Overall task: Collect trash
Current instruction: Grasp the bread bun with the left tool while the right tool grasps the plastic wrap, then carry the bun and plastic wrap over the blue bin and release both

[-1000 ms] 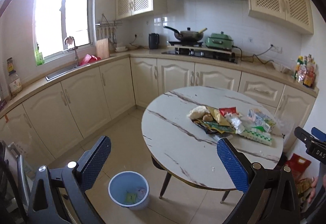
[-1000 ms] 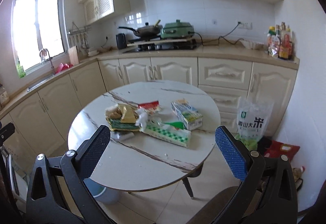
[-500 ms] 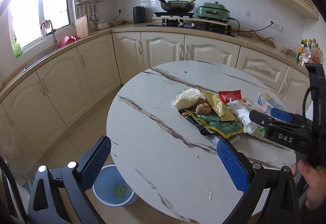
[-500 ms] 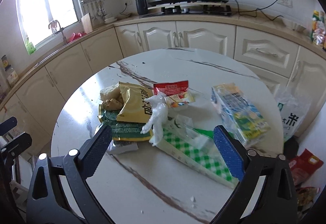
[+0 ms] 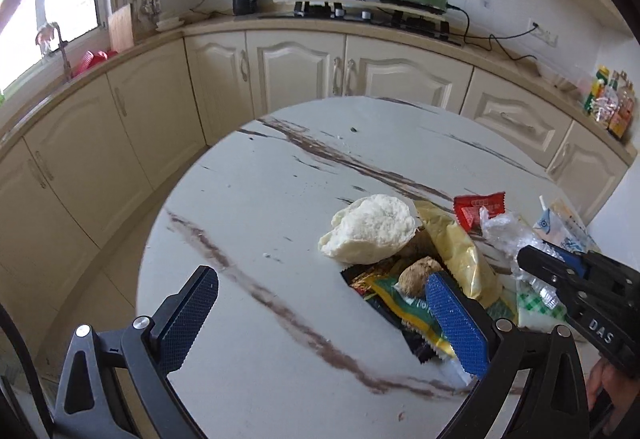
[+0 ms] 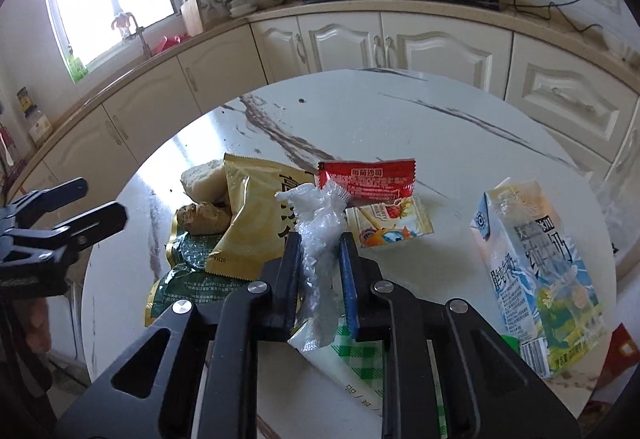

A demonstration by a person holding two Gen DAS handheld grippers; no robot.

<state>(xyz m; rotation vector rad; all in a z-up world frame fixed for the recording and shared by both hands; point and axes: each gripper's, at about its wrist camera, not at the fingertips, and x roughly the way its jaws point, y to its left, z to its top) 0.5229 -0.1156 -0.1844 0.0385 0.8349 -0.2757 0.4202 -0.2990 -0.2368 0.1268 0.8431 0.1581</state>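
The crumpled clear plastic wrap [image 6: 320,239] now stands between the jaws of the right gripper [image 6: 320,259], which half a second ago hung wide open above the heap. The jaws are closing on it: both pads flank the wrap and look to be touching its sides, though the grip is not yet tight. I judge this the first pick of the collection, with the lift still to come.

Just left of the jaws lies the yellow snack bag [image 6: 256,215], over a green wrapper [image 6: 188,259]; past the tips sits the red sauce sachet [image 6: 366,179], and beneath the jaws the green-checked packet [image 6: 360,355]. To their right, apart from the heap, stands the milk carton [image 6: 536,271].

The left gripper [image 5: 320,315] has swung in low over the round marble table [image 5: 280,199], jaws wide open and empty. Its right finger overlaps the heap near the brown lump [image 5: 418,273], with the torn white bun [image 5: 368,227] just beyond the tip.

The far half of the table is bare. The near rim lies close under both grippers, and the two tools stand near each other, so a straight lift seems the safest way out.
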